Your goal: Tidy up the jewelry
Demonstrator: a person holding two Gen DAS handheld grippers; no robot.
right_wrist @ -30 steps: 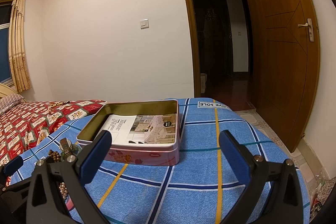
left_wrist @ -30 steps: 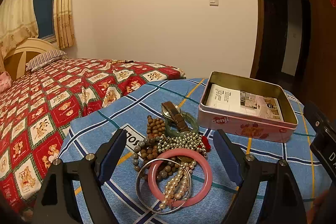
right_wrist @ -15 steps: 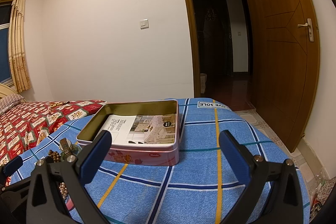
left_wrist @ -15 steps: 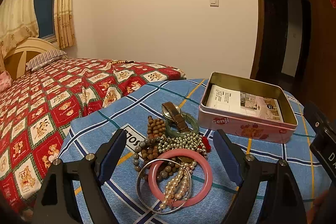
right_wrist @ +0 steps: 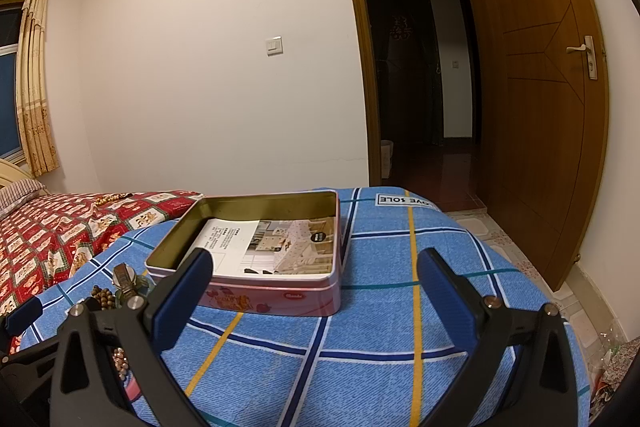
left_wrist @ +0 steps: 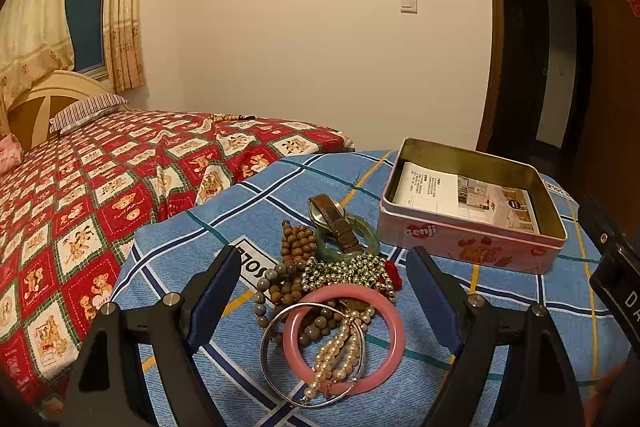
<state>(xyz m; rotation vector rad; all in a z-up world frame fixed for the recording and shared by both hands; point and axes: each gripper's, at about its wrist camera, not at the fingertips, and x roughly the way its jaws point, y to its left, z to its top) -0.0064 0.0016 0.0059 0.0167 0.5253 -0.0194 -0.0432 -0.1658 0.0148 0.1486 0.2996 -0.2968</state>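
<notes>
Hovering with its jaws spread wide and holding nothing, the left gripper (left_wrist: 320, 291) frames the heap of jewelry (left_wrist: 332, 291) on the blue plaid cloth (left_wrist: 180, 251), so the pile lies straight ahead of it and partly between its fingers. Nearest the fingertips sit the pink bangle (left_wrist: 344, 339) and a thin silver bangle (left_wrist: 272, 347), overlapping, with a pearl strand (left_wrist: 336, 355) draped across both; beyond them come a silvery bead chain (left_wrist: 344, 269), brown wooden beads (left_wrist: 296, 247), then a green bangle (left_wrist: 348, 239) with a brown-strapped watch (left_wrist: 332, 219) laid over it. The heap runs away from the jaws, roughly along their pointing line. The right gripper (right_wrist: 316, 299), also wide open and empty, faces the open pink tin (right_wrist: 280, 291), which holds a leaflet (right_wrist: 272, 243); the tin stands to the right of the pile, near but apart. The left gripper is clearly nearer the jewelry, so a first pick probably falls to it, likely the pink bangle.
</notes>
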